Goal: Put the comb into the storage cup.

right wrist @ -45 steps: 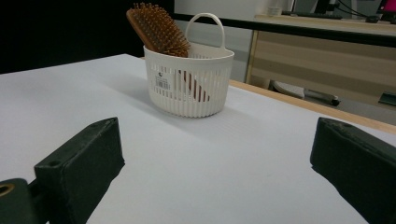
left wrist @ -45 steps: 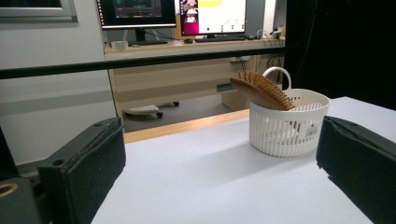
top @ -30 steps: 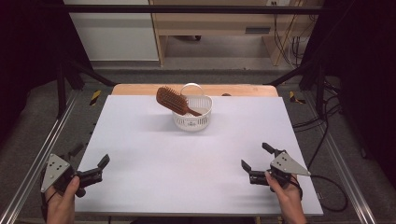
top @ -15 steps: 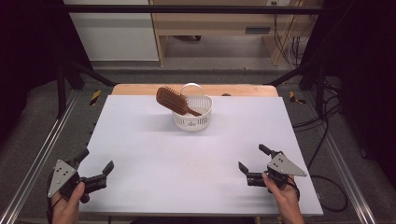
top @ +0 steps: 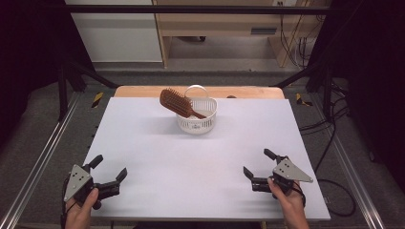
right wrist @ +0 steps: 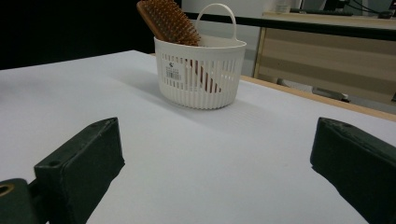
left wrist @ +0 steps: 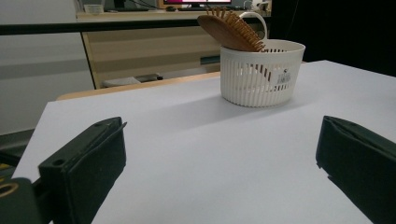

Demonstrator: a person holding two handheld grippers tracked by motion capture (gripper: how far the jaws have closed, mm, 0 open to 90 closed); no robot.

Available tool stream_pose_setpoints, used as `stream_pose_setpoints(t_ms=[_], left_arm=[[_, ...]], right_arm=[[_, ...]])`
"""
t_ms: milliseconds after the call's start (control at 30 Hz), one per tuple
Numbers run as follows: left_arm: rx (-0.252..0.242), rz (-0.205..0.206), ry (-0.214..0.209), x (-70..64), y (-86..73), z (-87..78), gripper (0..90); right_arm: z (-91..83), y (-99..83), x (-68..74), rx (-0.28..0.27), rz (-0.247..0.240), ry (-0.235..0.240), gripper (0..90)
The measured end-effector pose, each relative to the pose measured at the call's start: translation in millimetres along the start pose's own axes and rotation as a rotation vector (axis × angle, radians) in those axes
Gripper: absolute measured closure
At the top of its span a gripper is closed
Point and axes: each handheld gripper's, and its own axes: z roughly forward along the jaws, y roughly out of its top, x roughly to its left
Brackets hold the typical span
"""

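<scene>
The hairbrush [top: 177,103] stood propped in the white basket [top: 196,122] at the far middle of the bench [top: 200,157]; its handle was down inside, its bristled head leaning out over the rim on the person's left. The left hand-held gripper [top: 106,174] rested at the near left edge, jaws spread wide, grasping nothing; the right hand-held gripper [top: 258,171] sat at the near right, likewise released and empty; both were well apart from the basket. Risk, as judged: the basket looked light and the brush sat off balance, so a pull on the brush head alone could tip or drag the basket; the looped handle [right wrist: 215,18] behind the brush could catch a jaw on approach; a one-sided grip on the bristles might slip.
</scene>
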Motion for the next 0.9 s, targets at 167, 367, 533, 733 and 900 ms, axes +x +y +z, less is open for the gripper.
stream_pose_setpoints(t_ms=[167, 367, 533, 733, 900], left_arm=[[-0.003, 0.036, -0.008, -13.3, -1.1, 6.0, 1.8], [-0.006, 0.055, -0.022, -27.4, -0.2, 17.7, 1.6], [0.014, 0.062, -0.063, -35.3, -2.0, 24.5, 1.4], [0.029, 0.003, -0.093, -36.3, -6.2, 24.5, 1.4], [0.012, -0.001, -0.088, -38.9, -6.4, 24.3, 1.7]], right_arm=[[0.2, -0.4, 1.4, -0.010, -0.004, -0.005, 3.1], [3.1, -1.3, 0.9, -0.008, 0.006, -0.003, 3.0], [4.5, -2.0, 0.6, -0.009, 0.014, 0.013, 2.9], [7.2, -2.1, -0.5, -0.017, 0.044, 0.043, 2.9], [11.8, -2.0, -0.3, -0.020, 0.059, 0.050, 2.9]])
